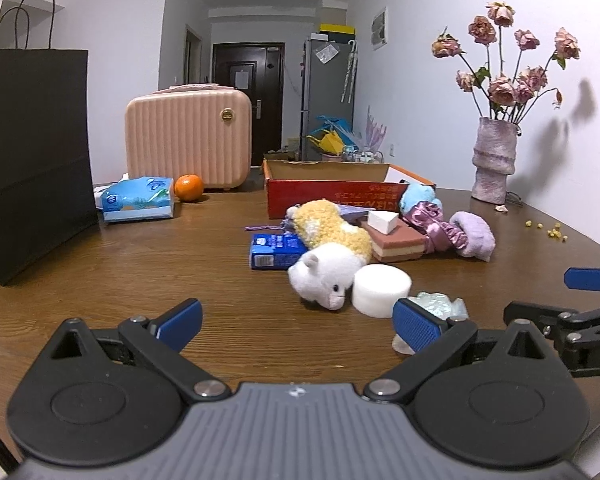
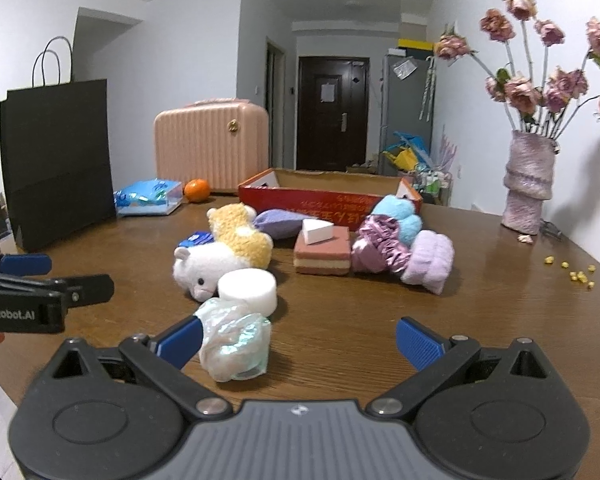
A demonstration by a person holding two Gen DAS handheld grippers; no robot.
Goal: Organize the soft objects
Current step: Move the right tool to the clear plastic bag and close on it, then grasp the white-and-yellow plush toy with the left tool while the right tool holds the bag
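Observation:
Soft things lie in a heap on the wooden table before a red cardboard box (image 1: 332, 196) (image 2: 324, 200): a white and yellow plush animal (image 1: 328, 256) (image 2: 224, 252), a white foam cylinder (image 1: 380, 290) (image 2: 249, 290), a pink layered sponge (image 1: 396, 242) (image 2: 322, 254) with a white wedge on it, a shiny purple cloth (image 2: 380, 248), a lilac towel (image 2: 430, 260), a blue plush (image 2: 398, 214). A crumpled pale green plastic bundle (image 2: 236, 342) (image 1: 436, 306) lies nearest, touching the right gripper's left finger. My left gripper (image 1: 296, 324) is open and empty. My right gripper (image 2: 300, 342) is open.
A black paper bag (image 1: 32, 160) stands at the left. A tissue pack (image 1: 138, 198), an orange (image 1: 188, 187) and a pink case (image 1: 188, 140) are at the back left. A vase of dried roses (image 1: 494, 160) stands at the back right. Yellow crumbs (image 2: 576, 274) lie at the right.

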